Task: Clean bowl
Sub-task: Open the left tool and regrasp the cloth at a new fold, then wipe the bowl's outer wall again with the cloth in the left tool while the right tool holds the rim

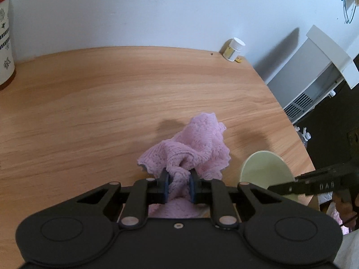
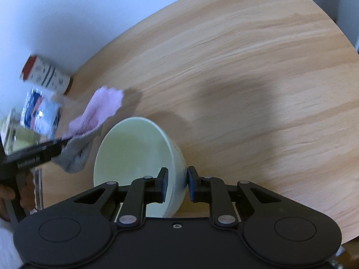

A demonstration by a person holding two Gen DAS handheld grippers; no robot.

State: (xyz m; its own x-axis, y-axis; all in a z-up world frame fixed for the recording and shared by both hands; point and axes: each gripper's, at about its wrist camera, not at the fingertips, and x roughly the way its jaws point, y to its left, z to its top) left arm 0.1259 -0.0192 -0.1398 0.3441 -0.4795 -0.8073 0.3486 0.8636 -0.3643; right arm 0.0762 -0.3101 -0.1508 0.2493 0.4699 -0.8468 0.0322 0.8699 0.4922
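Cloth and bowl gripped above worktop [image 1: 112,89].
Left tool [image 1: 178,185] is clamped on pink cloth [image 1: 197,143]; right tool [image 2: 177,185] pinches the rim of the tilted bowl [image 2: 134,148], just beside the cloth. Canister [image 2: 44,74] and jar [image 1: 234,49] stand at the wall.

Rounded wooden table [image 1: 112,94] — plain white wall [image 1: 134,11] behind.
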